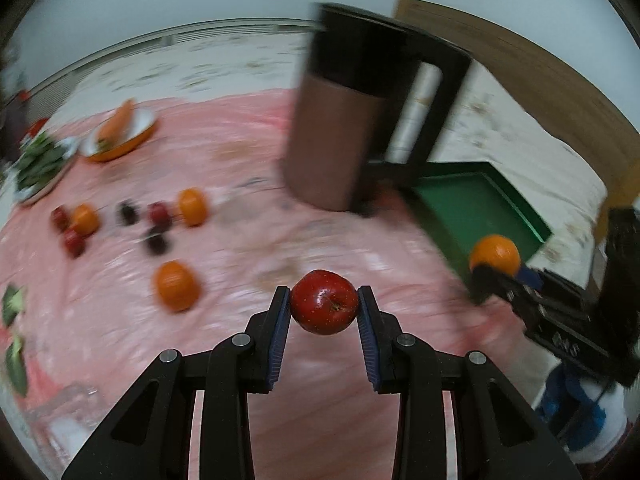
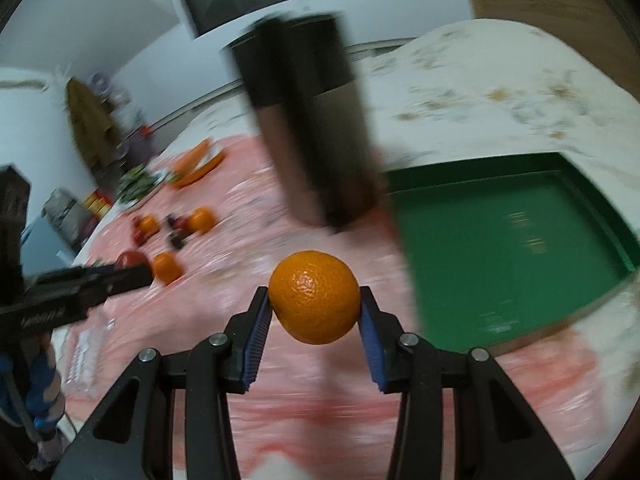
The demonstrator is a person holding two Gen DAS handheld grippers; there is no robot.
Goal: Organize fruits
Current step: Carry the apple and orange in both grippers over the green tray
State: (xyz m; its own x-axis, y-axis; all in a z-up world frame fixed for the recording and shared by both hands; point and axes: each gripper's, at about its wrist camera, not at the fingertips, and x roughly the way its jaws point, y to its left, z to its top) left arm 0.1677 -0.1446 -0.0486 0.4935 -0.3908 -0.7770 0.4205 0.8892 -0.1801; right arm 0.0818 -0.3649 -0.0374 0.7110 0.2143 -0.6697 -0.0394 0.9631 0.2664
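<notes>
My left gripper [image 1: 324, 309] holds a red apple [image 1: 324, 307] pinched between its two blue pads, stem end facing the camera, lifted clear above the pink table cover [image 1: 248, 128]. My right gripper [image 2: 315, 305] grips an orange [image 2: 314, 297] the same way, the pads pressing its sides, jaws narrowed just to the fruit's width.

From the left camera, the green tray [image 1: 480, 208] lies at about 2 o'clock, beyond my right gripper, and looks empty. From the right camera its near rim sits at 2 to 3 o'clock, just beside the orange.

A tall dark jug with a handle [image 1: 352, 120] stands at 12 o'clock in both views, just beside the tray's left edge. Bare pink cover lies below both grippers.

Loose fruit remains at 9 to 10 o'clock in the left view: an orange nearest me [image 1: 177, 285], then a cluster of two oranges [image 1: 193, 206], small red fruits [image 1: 74, 242] and dark ones [image 1: 127, 213]. Farther back at 10 o'clock sit an orange bowl with a carrot [image 1: 120, 136] and a plate of greens [image 1: 40, 164]. Everything off the grippers is blurred.
</notes>
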